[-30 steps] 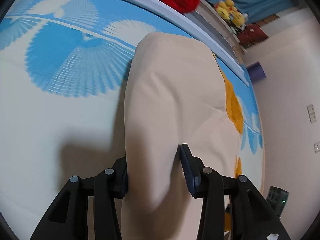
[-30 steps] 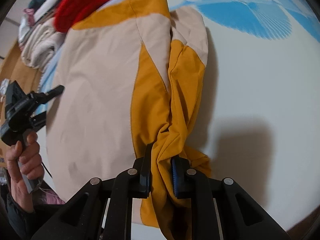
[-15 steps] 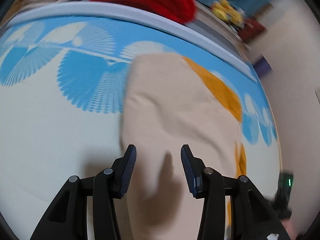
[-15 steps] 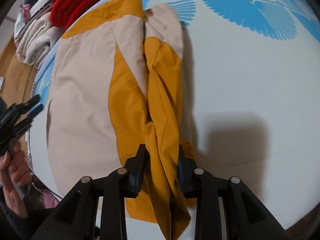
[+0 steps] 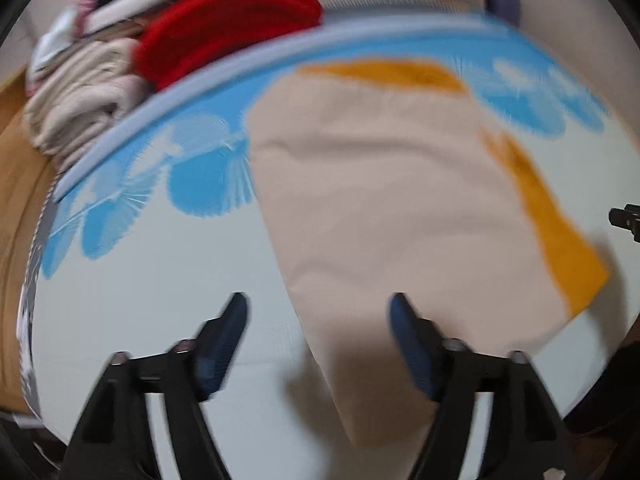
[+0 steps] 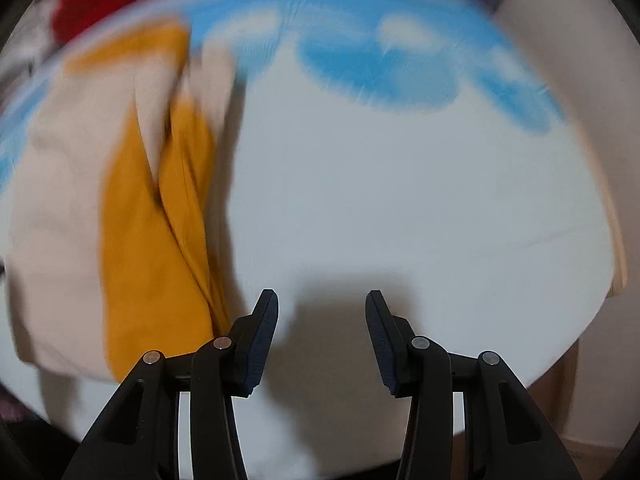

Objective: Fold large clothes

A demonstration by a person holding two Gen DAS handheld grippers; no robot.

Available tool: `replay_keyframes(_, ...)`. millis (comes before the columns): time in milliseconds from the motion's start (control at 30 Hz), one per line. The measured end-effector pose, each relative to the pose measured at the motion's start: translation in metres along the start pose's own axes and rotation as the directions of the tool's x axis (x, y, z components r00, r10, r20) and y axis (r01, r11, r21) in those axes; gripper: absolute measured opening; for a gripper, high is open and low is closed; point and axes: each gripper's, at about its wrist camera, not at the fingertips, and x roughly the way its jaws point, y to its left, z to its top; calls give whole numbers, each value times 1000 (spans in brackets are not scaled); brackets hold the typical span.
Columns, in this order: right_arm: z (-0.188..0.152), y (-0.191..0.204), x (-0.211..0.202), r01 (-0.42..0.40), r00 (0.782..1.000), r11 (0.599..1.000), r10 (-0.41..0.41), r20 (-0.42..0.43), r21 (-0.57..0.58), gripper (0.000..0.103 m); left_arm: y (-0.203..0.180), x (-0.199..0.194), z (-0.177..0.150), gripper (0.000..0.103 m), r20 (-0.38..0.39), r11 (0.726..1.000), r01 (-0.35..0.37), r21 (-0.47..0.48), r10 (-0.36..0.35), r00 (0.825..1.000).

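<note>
Garment under inspection was a beige and mustard-yellow top point(image 5: 380, 200), lying on a white bed sheet point(image 5: 160, 300) printed with blue fan shapes. In the left wrist view it lay as a compact, roughly rectangular slab: a broad beige face uppermost, a yellow strip along the far edge and a yellow band down the right side. In the right wrist view a beige and yellow sleeve point(image 6: 184, 184) lay folded in along the garment's right edge. Left gripper point(image 5: 316, 312) stood above the near end of the top with its fingers point(image 5: 224, 332) wide apart; the fabric showed between them but neither pad pressed on it. Its jaws had just been opening. Right gripper point(image 6: 320, 312) hung over bare sheet just to the right of the garment, fingers point(image 6: 262, 332) apart and empty, jaws likewise just opening, with nothing between them. Both views were smeared by motion, so fine creases could not be assessed. Beyond the bed's edge sat a stack of folded clothes point(image 5: 80, 96) with a red knit point(image 5: 228, 28) beside it. Judgement: the side folds appeared done and released. The piece still looked long from near end to far, so at least one crosswise fold, and probably a move to the stack, seemed to remain.
</note>
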Motion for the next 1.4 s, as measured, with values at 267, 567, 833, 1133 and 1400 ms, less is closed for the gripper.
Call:
replay_keyframes(267, -66, 11, -130, -158, 882, 987, 152, 446, -22, 83, -6, -107, -62, 97, 188, 985, 37, -168, -5, 982)
replay_keyframes(567, -158, 61, -173, -137, 851, 975, 207, 483, -176, 88, -41, -130, -131, 102, 165, 977, 59, -207, -25, 986)
replay_keyframes(833, -154, 59, -152, -152, 876, 976, 206, 435, -156, 88, -37, -109, -113, 102, 171, 962, 60, -268, -13, 985)
replay_keyframes(1133, -146, 84, -143, -149, 891, 974, 206, 404, -169, 88, -47, -101, -110, 102, 147, 947, 73, -313, -28, 989)
replay_keyframes(1400, -149, 91, -142, -133, 894, 972, 201, 401, -192, 88, -47, -103, -112, 102, 143, 948, 72, -309, -29, 989)
